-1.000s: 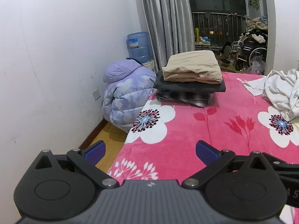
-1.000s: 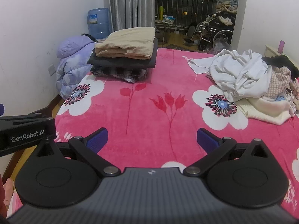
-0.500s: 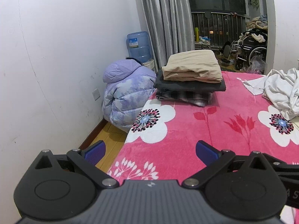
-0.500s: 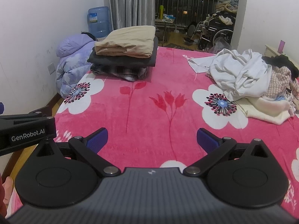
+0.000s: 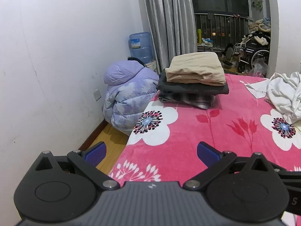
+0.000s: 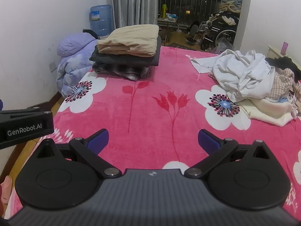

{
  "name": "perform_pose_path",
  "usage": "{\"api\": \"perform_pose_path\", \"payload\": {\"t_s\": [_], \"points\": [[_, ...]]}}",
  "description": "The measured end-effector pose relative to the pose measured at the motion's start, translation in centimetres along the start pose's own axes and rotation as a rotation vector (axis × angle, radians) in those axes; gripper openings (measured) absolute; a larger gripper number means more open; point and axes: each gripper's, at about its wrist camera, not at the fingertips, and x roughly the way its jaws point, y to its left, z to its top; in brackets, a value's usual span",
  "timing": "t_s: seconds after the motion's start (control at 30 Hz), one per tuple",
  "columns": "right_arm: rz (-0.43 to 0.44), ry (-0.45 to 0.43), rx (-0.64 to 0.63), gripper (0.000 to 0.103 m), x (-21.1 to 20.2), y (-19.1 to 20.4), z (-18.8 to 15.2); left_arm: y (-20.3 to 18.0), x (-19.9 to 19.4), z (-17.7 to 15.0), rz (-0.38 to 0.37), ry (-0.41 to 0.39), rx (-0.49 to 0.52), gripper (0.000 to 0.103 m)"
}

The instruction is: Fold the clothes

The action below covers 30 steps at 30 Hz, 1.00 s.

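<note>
A folded stack [image 6: 129, 52], beige on dark grey on plaid, sits at the far left of the pink flowered bed [image 6: 150, 116]; it also shows in the left wrist view [image 5: 195, 77]. A heap of unfolded clothes [image 6: 250, 79], white on top, lies at the right; its edge shows in the left wrist view [image 5: 284, 92]. My left gripper [image 5: 151, 151] is open and empty at the bed's near left edge. My right gripper [image 6: 153, 140] is open and empty above the near middle of the bed.
A lilac puffer jacket [image 5: 128, 96] is piled on the floor against the white wall, with a water bottle [image 5: 140, 46] behind. Grey curtains [image 6: 131, 3], a railing and a wheelchair [image 6: 218, 30] stand beyond the bed. Wooden floor [image 5: 111, 146] runs along the left.
</note>
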Motion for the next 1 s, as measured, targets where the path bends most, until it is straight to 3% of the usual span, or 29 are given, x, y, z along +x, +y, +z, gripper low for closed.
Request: {"api": "perform_pose_path", "payload": {"t_s": [1.0], "points": [[0.008, 0.016, -0.014, 0.102, -0.03, 0.63, -0.19, 0.41, 0.27, -0.16, 0.006, 0.006, -0.007, 0.103]]}}
